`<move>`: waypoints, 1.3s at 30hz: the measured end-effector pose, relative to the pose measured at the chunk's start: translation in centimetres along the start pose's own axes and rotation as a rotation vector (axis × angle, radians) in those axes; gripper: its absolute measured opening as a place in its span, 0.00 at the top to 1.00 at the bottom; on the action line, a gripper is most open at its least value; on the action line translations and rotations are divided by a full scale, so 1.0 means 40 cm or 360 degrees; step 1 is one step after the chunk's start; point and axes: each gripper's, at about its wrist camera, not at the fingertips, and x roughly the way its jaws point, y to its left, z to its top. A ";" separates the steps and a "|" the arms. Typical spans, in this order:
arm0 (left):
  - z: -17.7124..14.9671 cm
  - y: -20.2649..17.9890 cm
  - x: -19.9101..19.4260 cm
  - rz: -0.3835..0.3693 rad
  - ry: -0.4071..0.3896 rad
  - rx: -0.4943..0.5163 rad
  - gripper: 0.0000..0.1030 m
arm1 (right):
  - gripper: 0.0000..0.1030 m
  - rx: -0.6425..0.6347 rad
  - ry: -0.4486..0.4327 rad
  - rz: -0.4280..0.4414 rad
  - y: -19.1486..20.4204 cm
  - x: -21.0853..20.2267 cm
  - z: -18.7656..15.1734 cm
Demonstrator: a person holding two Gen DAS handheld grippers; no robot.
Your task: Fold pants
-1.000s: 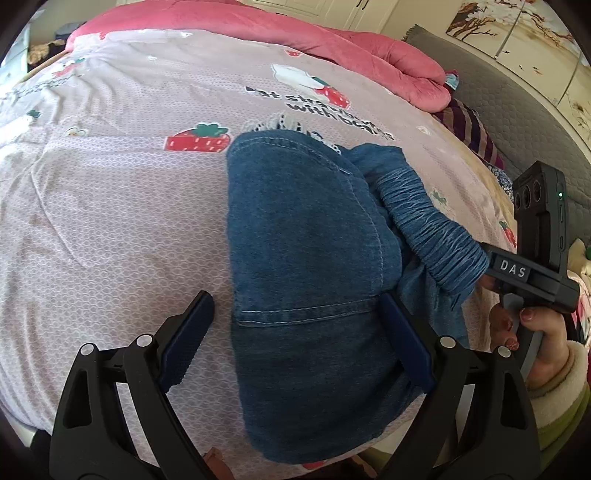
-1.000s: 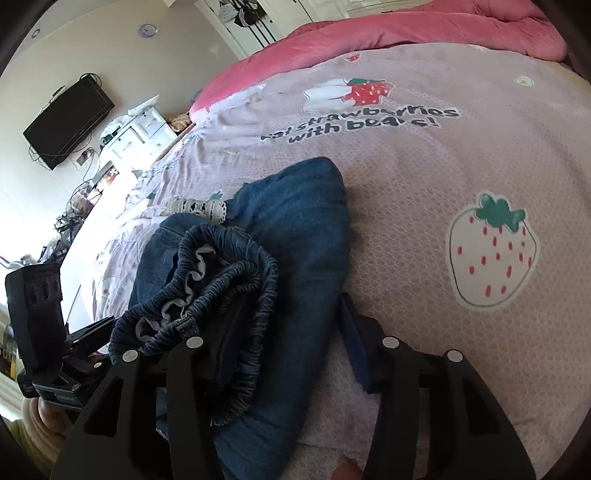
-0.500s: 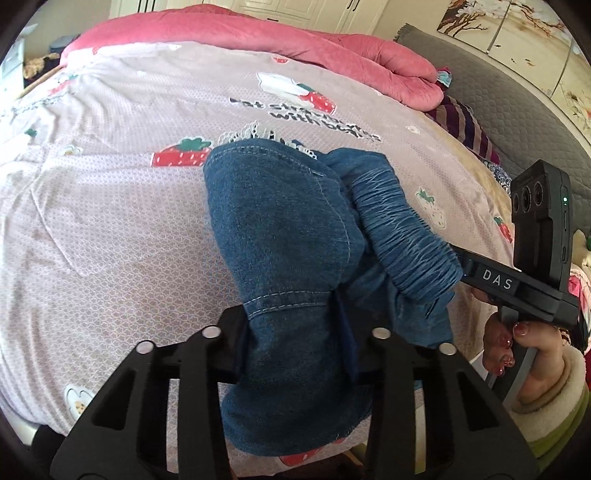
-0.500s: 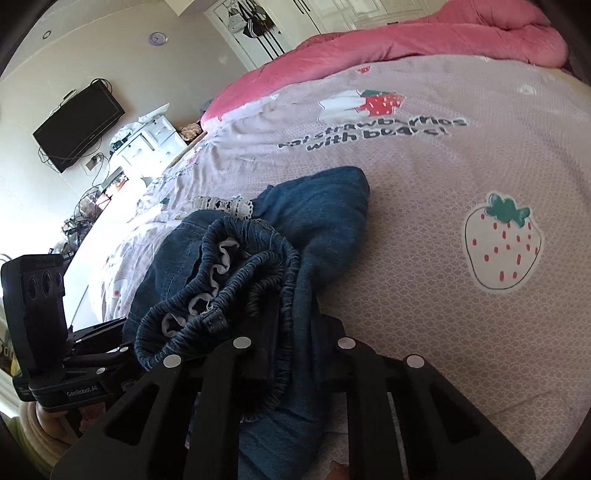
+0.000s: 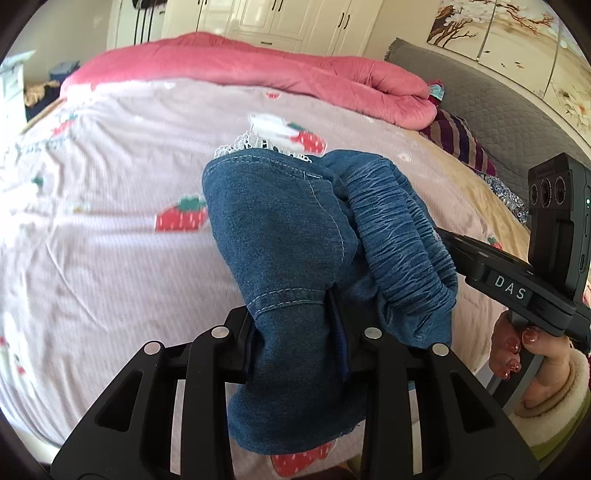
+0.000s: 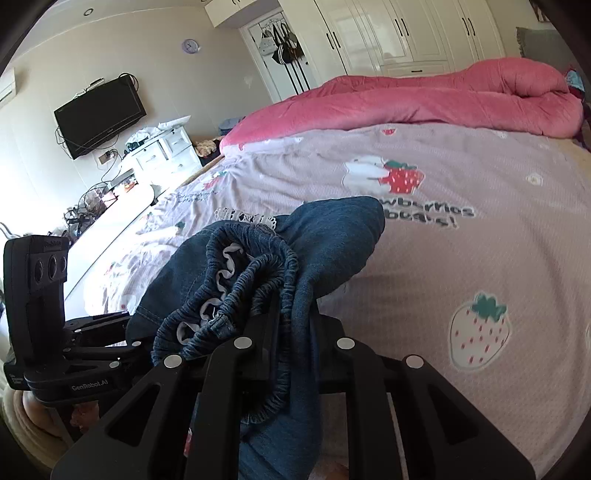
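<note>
Blue denim pants [image 5: 288, 229] with a gathered elastic waistband [image 5: 402, 240] and a white lace hem hang bunched above the strawberry bed sheet [image 5: 110, 240]. My left gripper [image 5: 291, 314] is still closing, its pads pressing a thick fold of denim near the pocket seam. In the right wrist view my right gripper [image 6: 291, 325] is shut on the pants [image 6: 332, 236] at the waistband [image 6: 236, 291]. From the left wrist view the right gripper [image 5: 454, 243] reaches in from the right, its tips hidden behind the waistband, held by a hand [image 5: 517, 350].
A rolled pink quilt [image 5: 258, 70] lies along the far side of the bed. A striped pillow [image 5: 454, 136] and a grey headboard [image 5: 498, 122] are at the right. Across the room are a wall TV [image 6: 99, 110], a white dresser [image 6: 162, 147] and wardrobes [image 6: 388, 33].
Both grippers went from open around the pants to shut on them. Both have lifted, and the pants have come up off the sheet and bunched together.
</note>
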 end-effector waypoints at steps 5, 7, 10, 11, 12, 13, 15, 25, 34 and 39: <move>0.046 -0.002 0.000 0.0020 -0.0044 0.0029 0.77 | 0.88 -0.0020 -0.0036 -0.0014 -0.008 0.011 0.045; 0.066 0.000 0.006 0.0027 -0.0055 0.0035 0.77 | 0.88 -0.0035 -0.0045 -0.0024 -0.011 0.018 0.061; 0.090 0.005 0.018 0.0042 -0.0069 0.0049 0.77 | 0.88 -0.0045 -0.0054 -0.0034 -0.016 0.041 0.089; 0.096 0.008 0.023 0.0048 -0.0074 0.0053 0.77 | 0.88 -0.0045 -0.0053 -0.0037 -0.018 0.052 0.098; 0.107 0.013 0.031 0.0056 -0.0078 0.0052 0.77 | 0.88 -0.0043 -0.0050 -0.0043 -0.020 0.061 0.105; 0.114 0.017 0.035 0.0059 -0.0080 0.0052 0.77 | 0.88 -0.0041 -0.0050 -0.0047 -0.022 0.071 0.112; 0.130 0.027 0.051 0.0075 -0.0083 0.0057 0.77 | 0.88 -0.0038 -0.0047 -0.0057 -0.026 0.090 0.125; 0.162 0.079 0.133 0.0063 -0.0017 0.0022 0.77 | 0.88 0.0046 0.0034 -0.0079 -0.059 0.177 0.142; 0.129 0.118 0.201 0.0035 0.0083 -0.0035 0.77 | 0.88 0.0122 0.0159 -0.0133 -0.093 0.251 0.105; 0.125 0.127 0.209 0.0021 0.0092 -0.0042 0.76 | 0.82 0.0172 0.0210 -0.0179 -0.122 0.271 0.086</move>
